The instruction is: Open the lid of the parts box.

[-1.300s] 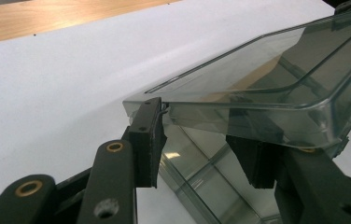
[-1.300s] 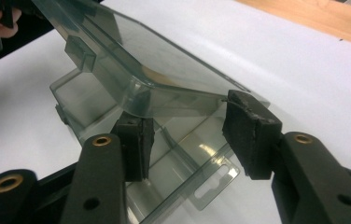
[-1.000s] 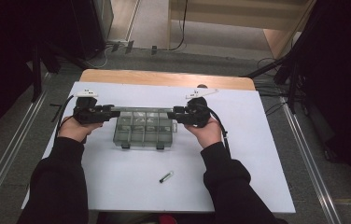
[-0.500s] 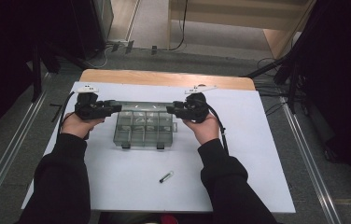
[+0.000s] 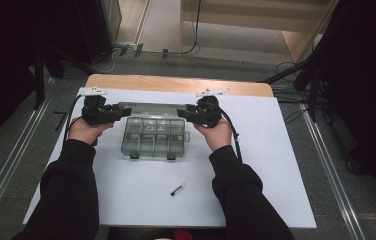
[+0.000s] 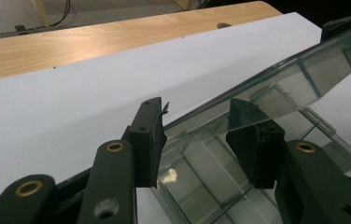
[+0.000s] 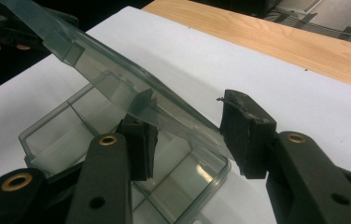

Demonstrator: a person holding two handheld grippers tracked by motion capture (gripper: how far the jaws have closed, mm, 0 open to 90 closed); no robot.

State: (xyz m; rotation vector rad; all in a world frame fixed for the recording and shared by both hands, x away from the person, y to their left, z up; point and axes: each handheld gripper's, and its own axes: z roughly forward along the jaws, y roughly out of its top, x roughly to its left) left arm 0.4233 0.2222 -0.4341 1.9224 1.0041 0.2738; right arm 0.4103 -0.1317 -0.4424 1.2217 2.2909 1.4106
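A clear, smoky plastic compartment box (image 5: 151, 140) lies on the white sheet. Its hinged lid (image 5: 146, 106) is lifted toward the far side. My left gripper (image 5: 121, 114) is at the lid's left end and my right gripper (image 5: 183, 114) at its right end. In the left gripper view the tilted lid (image 6: 295, 79) runs between the jaws of the left gripper (image 6: 201, 135), with the open compartments (image 6: 201, 177) below. In the right gripper view the lid (image 7: 94, 60) passes between the jaws of the right gripper (image 7: 187, 126), above the box (image 7: 57, 140). Both pairs of pads touch the lid.
A small dark cylinder (image 5: 178, 189) lies on the white sheet (image 5: 276, 165) toward the person's side of the box. A strip of wooden tabletop (image 5: 176, 84) shows at the far edge. Metal rails run along the floor on both sides.
The lid has swung up from the box toward the far side. Both hands have shifted slightly farther back with it.
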